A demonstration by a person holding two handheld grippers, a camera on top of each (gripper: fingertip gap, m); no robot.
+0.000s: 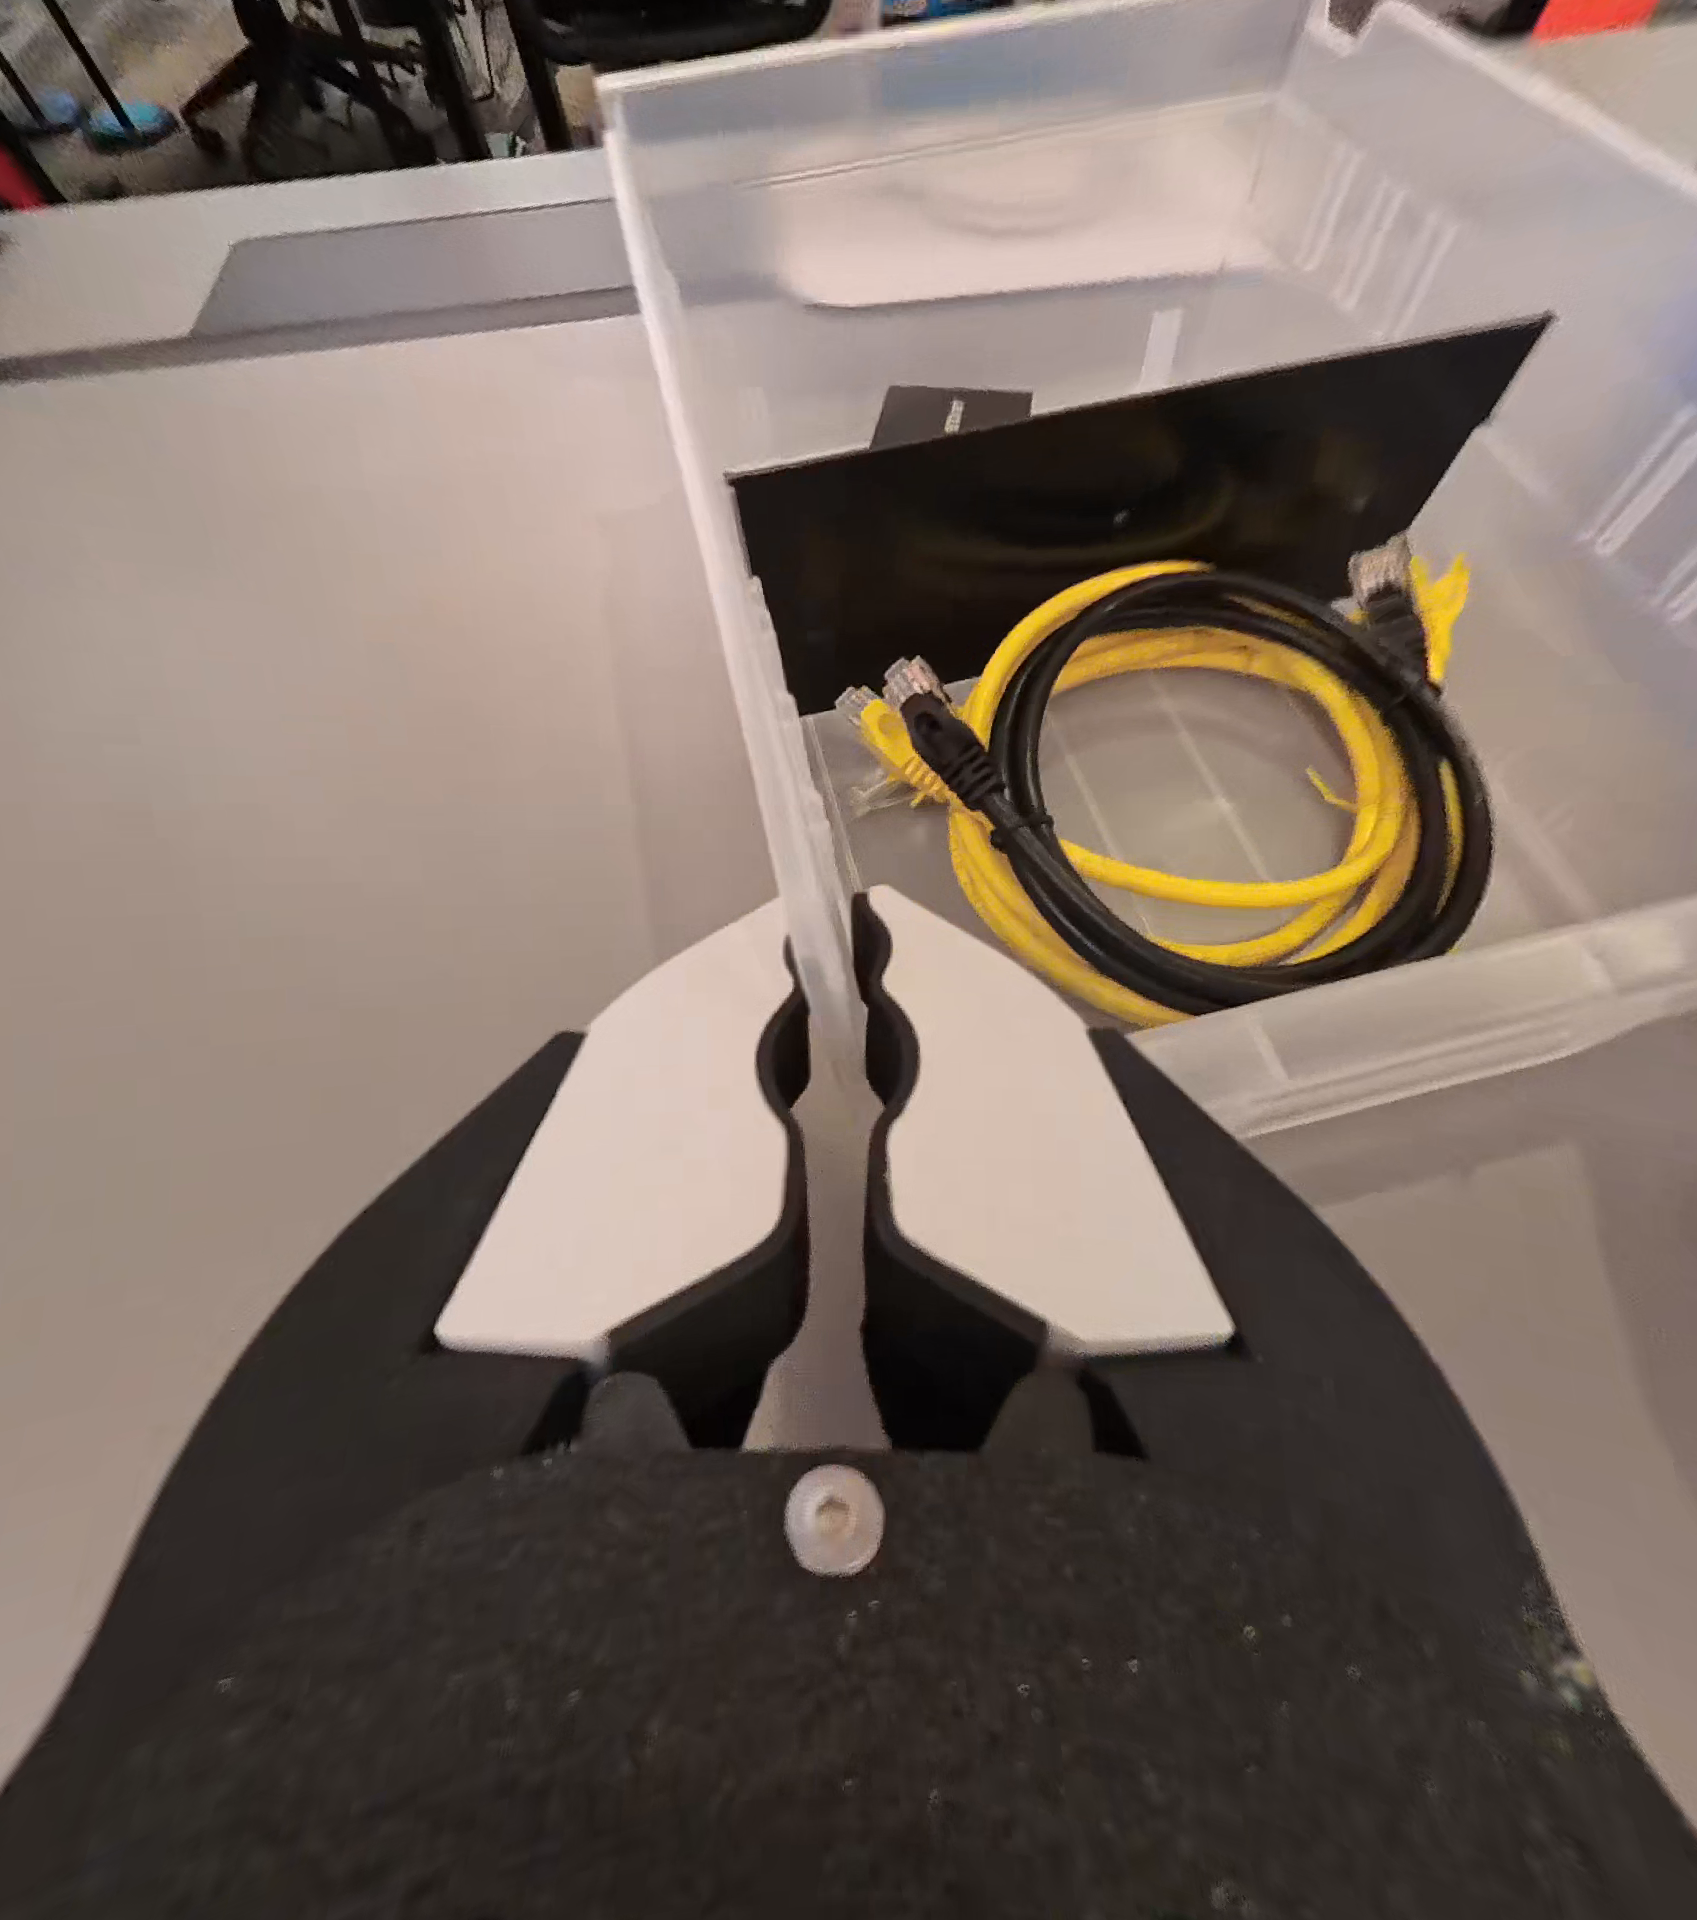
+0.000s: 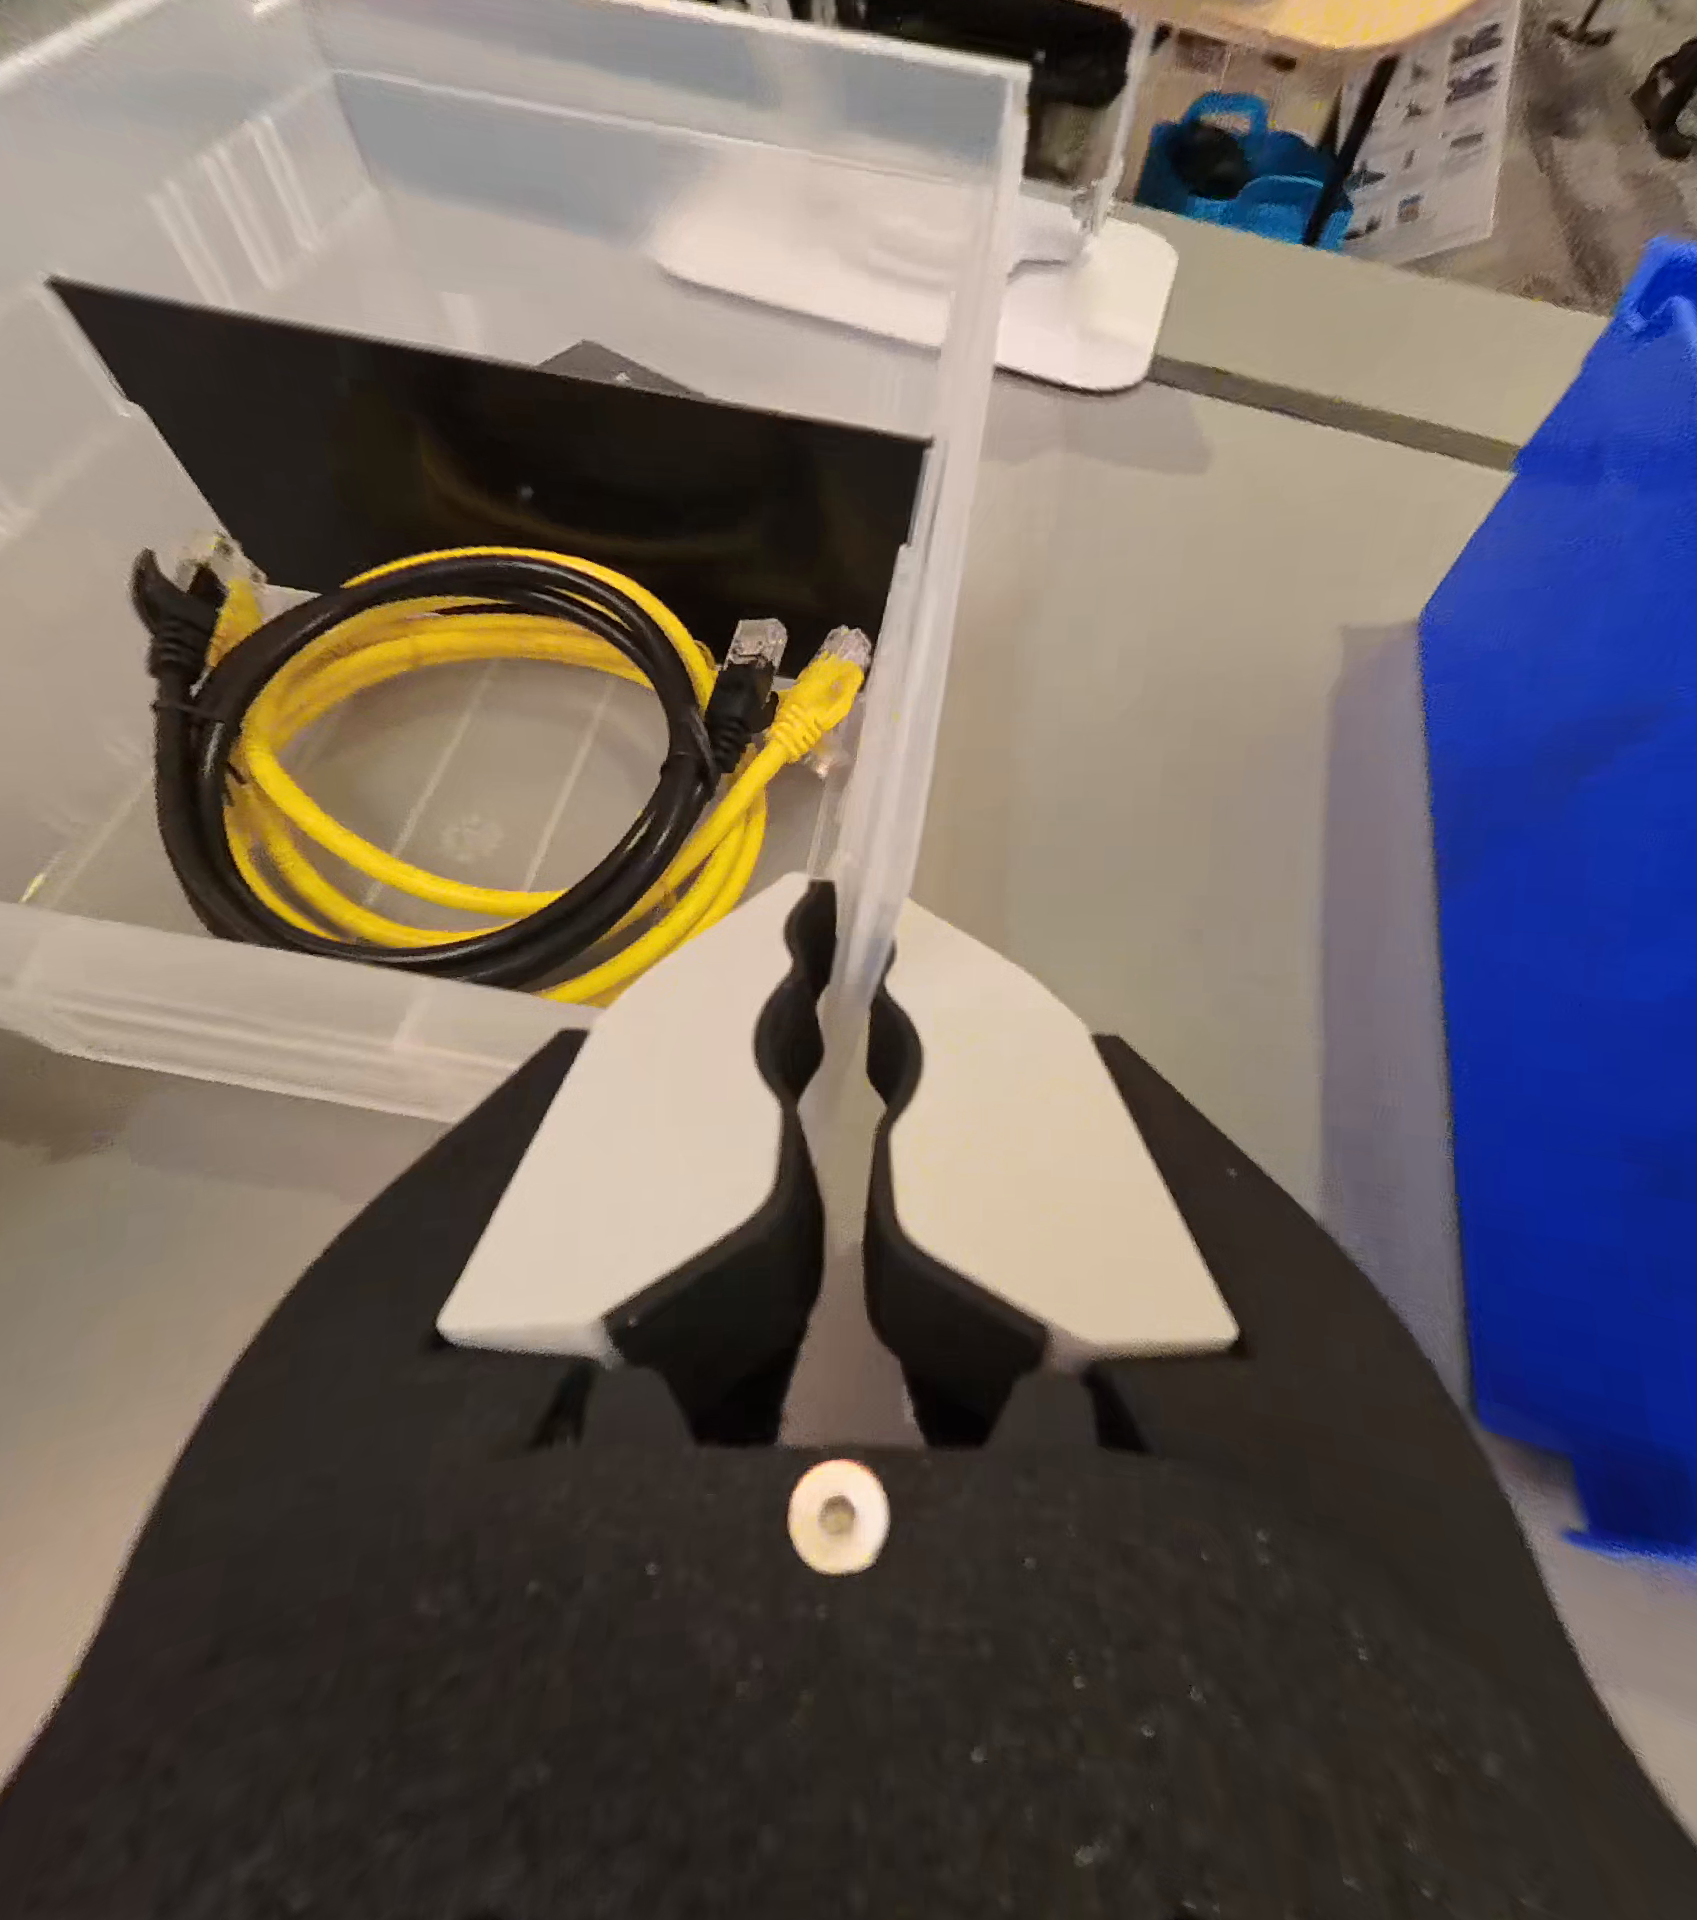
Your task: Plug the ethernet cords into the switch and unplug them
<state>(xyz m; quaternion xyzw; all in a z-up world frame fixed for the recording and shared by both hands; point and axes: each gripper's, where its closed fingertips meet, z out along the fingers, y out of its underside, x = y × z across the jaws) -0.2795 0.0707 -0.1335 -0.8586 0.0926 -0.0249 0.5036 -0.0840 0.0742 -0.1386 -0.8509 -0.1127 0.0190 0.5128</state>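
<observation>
Gripping the bin, not the cords: prep step, judged as moving or steadying the clear translucent plastic storage bin [image 1: 1187, 208] before any plugging starts.

L to R:
- Left hand-held gripper [image 1: 828, 935]: jaws nearly together, clamped on bin's left side wall; wall runs straight up between the black fingertips [image 1: 870, 935], pads pressing both faces.
- Inside bin, on the floor: coiled yellow ethernet cord [image 1: 1228, 888] w/ coiled black ethernet cord [image 1: 1062, 883] bundled on top, each looks tied w/ a small twist tie. Clear plug ends loose, nothing plugged. One pair of plugs lies near the left wall, the other pair at the far side of the coil.
- Behind coils: flat black glossy panel [image 1: 1135, 499] leaning tilted against bin's rear; prob. the switch or its box, can't tell which, no ports visible from either view.
- Right hand-held gripper [image 2: 849, 914]: same story, narrow, closed on bin's right side wall; pads against the plastic.
- Far R on grey desk [image 2: 1187, 727]: blue plastic bin [image 2: 1633, 831], well apart from clear bin.

Progress: approx nil on the task proper. Cords bundled, no port exposed.

Next move calls for: letting go of both walls, getting the black item out or turned so ports face up, then picking one cord by its boot just behind the plug. Coils need loosening first, else plug has no slack. Thin walls flex; bin may skid on desk if pulled unevenly.
</observation>
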